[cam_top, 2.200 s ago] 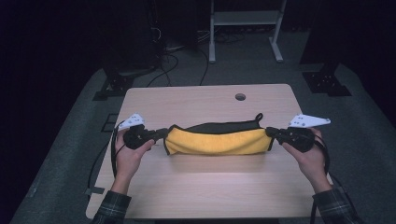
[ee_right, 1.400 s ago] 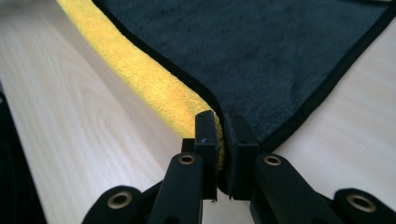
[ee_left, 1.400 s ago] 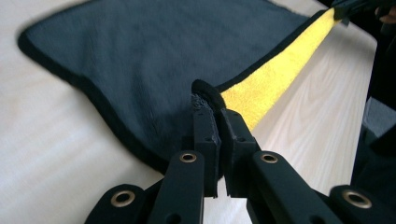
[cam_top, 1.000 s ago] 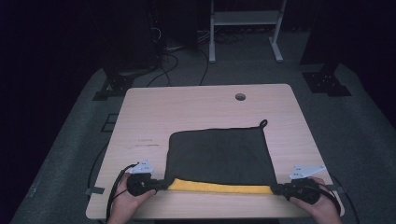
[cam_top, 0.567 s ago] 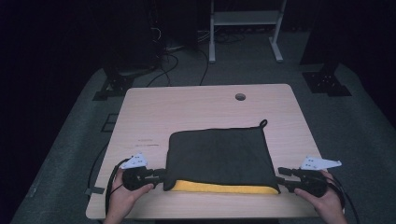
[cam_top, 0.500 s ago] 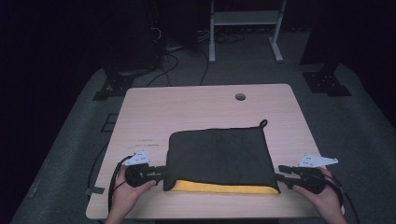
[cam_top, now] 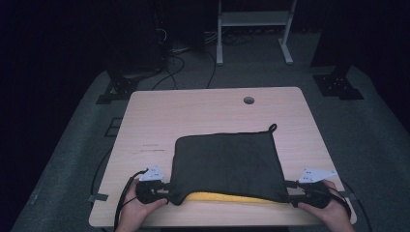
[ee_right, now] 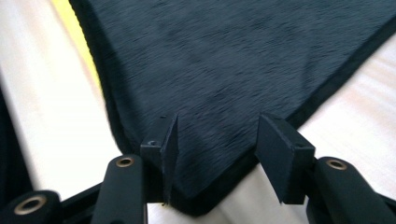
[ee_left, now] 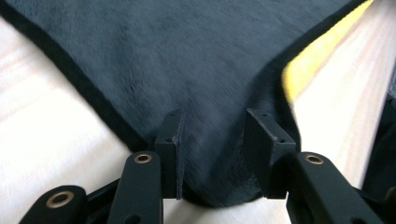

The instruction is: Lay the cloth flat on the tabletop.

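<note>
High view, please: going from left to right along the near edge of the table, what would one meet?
Left gripper → dark cloth with its yellow underside peeking out at the near edge → right gripper.

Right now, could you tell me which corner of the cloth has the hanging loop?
The far right corner of the cloth: its small loop sticks out there, while the other three corners are plain.
</note>
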Available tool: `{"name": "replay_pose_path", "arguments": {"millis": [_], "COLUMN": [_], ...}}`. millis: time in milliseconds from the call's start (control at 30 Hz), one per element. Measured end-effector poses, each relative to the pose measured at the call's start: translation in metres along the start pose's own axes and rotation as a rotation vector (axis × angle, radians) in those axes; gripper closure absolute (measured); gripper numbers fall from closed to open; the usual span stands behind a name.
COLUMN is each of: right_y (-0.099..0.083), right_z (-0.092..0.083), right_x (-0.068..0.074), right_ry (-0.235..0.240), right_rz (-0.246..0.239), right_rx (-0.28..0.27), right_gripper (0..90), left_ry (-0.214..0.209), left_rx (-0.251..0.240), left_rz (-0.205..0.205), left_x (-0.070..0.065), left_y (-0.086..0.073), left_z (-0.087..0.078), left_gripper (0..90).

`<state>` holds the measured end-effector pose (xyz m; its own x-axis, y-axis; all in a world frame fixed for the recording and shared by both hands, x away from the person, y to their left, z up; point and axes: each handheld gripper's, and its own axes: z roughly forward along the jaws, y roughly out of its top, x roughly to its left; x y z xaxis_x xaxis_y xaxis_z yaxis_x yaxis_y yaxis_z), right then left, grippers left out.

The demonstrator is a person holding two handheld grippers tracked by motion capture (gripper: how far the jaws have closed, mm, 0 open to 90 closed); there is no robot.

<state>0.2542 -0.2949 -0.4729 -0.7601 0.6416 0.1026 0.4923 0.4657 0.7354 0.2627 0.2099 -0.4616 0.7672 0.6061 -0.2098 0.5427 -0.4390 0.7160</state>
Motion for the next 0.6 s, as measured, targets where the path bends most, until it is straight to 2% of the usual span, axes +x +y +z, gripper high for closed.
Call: {"name": "replay_pose_path", "arguments": {"millis": [33, 133, 300, 333, 367, 400, 500, 600], "right_y": [-0.003, -0.009, -0.009, -0.007, -0.007, -0.004, -0.001, 0.004], "right_z": [-0.004, -0.009, -0.013, -0.013, -0.013, -0.011, -0.009, -0.003], "right_x": [0.006, 0.011, 0.005, -0.004, -0.004, -0.013, -0.022, -0.037], "right_ry": [0.017, 0.018, -0.008, -0.052, -0.052, -0.085, -0.112, -0.180], "right_rz": [-0.013, -0.016, 0.021, 0.044, 0.044, 0.074, 0.100, 0.118], "right_rx": [-0.002, 0.001, -0.040, -0.065, -0.065, -0.080, -0.089, -0.089], "right_gripper": [46.6, 45.5, 41.5, 38.5, 38.5, 34.8, 33.4, 32.8], "left_ry": [0.009, 0.025, 0.052, 0.067, 0.067, 0.073, 0.080, 0.114], "left_rx": [0.009, 0.010, -0.039, -0.061, -0.061, -0.070, -0.066, -0.070], "left_rz": [-0.002, -0.010, -0.006, -0.004, -0.004, 0.000, 0.015, 0.016], "left_x": [-0.002, -0.003, 0.002, 0.006, 0.006, 0.011, 0.017, 0.025], "left_y": [-0.006, -0.015, -0.013, -0.011, -0.011, -0.008, -0.004, 0.001], "left_z": [-0.004, -0.009, -0.013, -0.012, -0.012, -0.011, -0.008, -0.004], "left_gripper": [57.4, 55.7, 48.6, 45.4, 45.1, 44.5, 45.6, 42.9]}}
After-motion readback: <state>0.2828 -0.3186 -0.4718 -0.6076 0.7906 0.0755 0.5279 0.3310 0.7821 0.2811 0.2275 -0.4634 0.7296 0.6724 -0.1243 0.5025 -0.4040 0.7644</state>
